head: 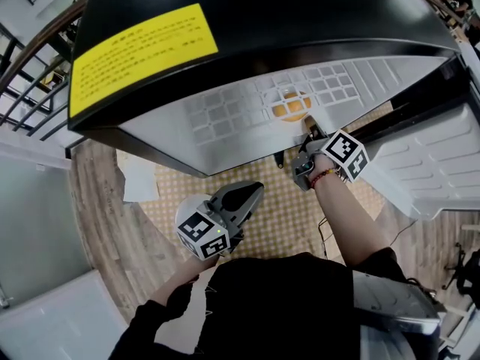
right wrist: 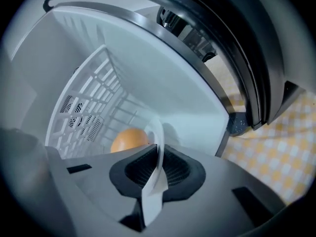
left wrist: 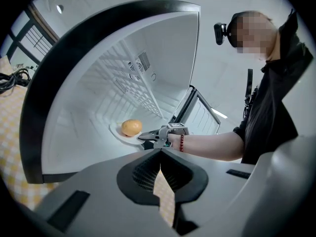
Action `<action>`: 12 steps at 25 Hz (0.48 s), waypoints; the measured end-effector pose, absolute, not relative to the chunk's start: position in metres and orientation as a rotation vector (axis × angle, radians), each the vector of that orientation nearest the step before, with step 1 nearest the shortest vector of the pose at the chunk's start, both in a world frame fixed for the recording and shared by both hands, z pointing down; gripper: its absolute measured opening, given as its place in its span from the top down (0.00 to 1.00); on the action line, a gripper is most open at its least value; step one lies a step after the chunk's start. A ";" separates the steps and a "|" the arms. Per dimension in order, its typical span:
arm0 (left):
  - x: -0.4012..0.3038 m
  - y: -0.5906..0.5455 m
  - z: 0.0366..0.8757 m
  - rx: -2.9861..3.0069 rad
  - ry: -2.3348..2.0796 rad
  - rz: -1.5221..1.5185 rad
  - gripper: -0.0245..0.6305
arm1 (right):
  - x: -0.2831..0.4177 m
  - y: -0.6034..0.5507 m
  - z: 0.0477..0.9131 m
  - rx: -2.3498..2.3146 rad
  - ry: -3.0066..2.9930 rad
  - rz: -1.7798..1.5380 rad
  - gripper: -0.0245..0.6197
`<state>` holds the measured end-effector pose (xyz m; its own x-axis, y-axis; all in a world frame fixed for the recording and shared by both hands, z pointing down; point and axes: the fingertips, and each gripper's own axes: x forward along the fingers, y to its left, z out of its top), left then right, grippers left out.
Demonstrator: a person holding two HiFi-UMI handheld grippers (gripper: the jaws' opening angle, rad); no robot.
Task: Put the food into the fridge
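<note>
Food (right wrist: 129, 139), one round orange-yellow piece, sits on a white plate (right wrist: 157, 132) that looks set down inside the open fridge (head: 262, 21), just ahead of the right gripper's (head: 309, 130) jaws. Those jaws are clenched on the plate's near rim, its thin white edge running up between them. I'd say the job is nearly done: the food is in, and what's left is to let go, draw the hand out and close the fridge door (head: 442, 156), which stands open off to that gripper's right. The right forearm reaches into the fridge mouth with the gripper tipped a little downward. The left gripper (head: 255, 192) hangs well back from the plate, pointing level at the fridge, with its jaws pressed together on nothing.
</note>
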<state>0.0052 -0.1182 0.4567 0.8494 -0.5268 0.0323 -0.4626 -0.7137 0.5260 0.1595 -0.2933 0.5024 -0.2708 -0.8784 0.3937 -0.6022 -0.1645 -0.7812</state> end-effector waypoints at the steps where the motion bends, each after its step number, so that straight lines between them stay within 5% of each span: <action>1: 0.004 -0.118 0.457 2.493 -0.725 -0.163 0.94 | 0.160 -0.293 0.503 -1.704 1.817 -1.408 0.92; 12: 0.004 -0.114 0.457 2.485 -0.733 -0.163 0.94 | 0.159 -0.295 0.505 -1.852 1.974 -1.320 0.87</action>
<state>0.0036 -0.1138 0.4567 0.8447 -0.5341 0.0352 -0.4691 -0.7070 0.5292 0.1587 -0.2950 0.5047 -0.2384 -0.8597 0.4517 -0.7458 -0.1359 -0.6522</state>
